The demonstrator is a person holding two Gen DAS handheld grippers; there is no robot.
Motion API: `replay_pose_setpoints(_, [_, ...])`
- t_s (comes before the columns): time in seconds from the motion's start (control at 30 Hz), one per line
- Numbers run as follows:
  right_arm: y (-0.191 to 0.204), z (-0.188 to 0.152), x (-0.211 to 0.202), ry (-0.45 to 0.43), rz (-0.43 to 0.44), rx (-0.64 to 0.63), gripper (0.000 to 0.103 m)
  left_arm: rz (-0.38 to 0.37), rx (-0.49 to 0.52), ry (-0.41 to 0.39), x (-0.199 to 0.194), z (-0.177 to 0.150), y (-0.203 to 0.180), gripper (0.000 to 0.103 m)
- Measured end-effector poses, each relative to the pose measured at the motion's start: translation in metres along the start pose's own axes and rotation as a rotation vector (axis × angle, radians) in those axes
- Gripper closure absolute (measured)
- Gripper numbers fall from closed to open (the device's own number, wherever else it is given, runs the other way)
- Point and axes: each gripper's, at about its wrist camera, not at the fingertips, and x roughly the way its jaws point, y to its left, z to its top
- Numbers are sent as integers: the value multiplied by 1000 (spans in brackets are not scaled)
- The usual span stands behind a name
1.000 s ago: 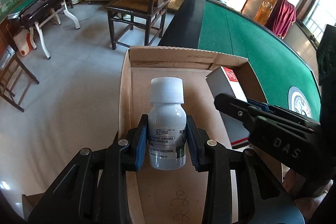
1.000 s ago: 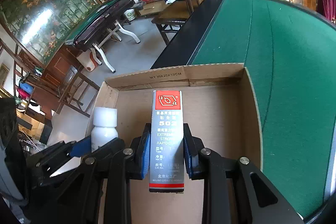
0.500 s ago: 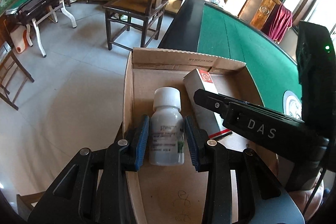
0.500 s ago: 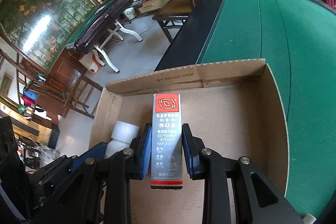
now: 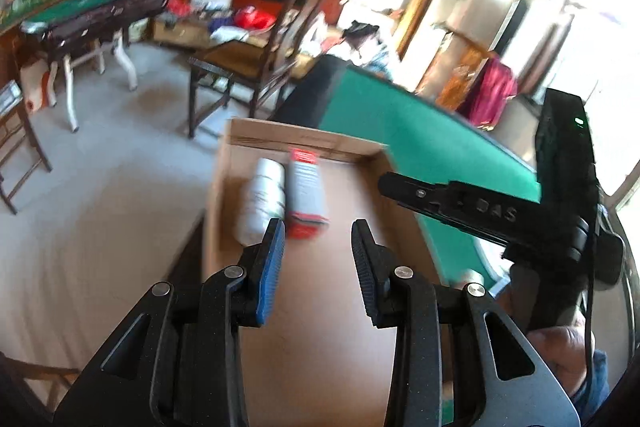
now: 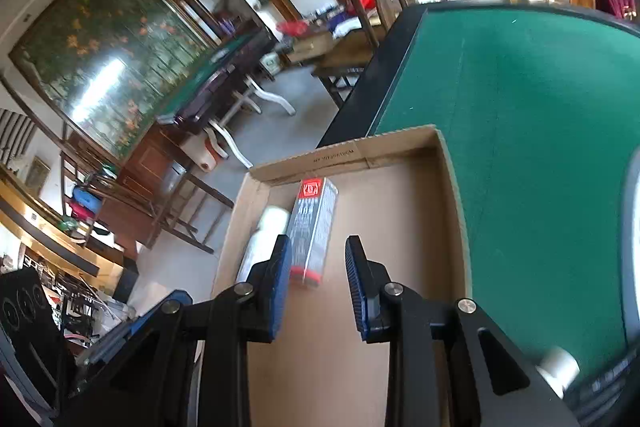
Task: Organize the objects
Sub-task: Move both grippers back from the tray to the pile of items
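While both lie inside cardboard box (image 6: pixel 452 183), bottle (image 5: pixel 262 203) beside carton (image 5: pixel 306 197), near left wall

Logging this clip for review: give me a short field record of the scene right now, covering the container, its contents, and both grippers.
container: open cardboard box on the green table
contents: white bottle and glue carton, lying side by side near the box's left wall
left gripper: open, nothing between the fingers
right gripper: open, empty, above the box floor
image quality: left view motion-blurred
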Motion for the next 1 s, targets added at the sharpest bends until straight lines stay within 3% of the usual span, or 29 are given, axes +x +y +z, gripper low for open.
replay_pose_setpoints(0.07, [-4,-12,-16,-10,-25,-18,75,-6,34,-27,-12,-18,-17,57])
replay_pose_setpoints(0.17, [-16,-29,-51,-45,-14,-18,75,-36,105,-49,-22,-51,-50,55])
replay_pose_setpoints(0.43, [-48,-83,-133,-148,-64,-91,70,-124,319,42,-7,-120,-138,55])
replay_pose_setpoints(0.57, [-70,-106,-173,-231,-107,-124,70,-165,293,83,7,-130,-153,55])
replay_pose_setpoints(0.7, [-96,-120,-208,-311,-94,-97,70,-166,282,53,7,-136,-157,55])
replay_pose_setpoints(0.83, [-128,-128,-237,-367,-108,-50,62,-192,241,24,6,-132,-148,55])
replay_pose_setpoints(1.0, [-156,-136,-261,-388,-156,-22,60,-208,172,-29,-4,-128,-135,55])
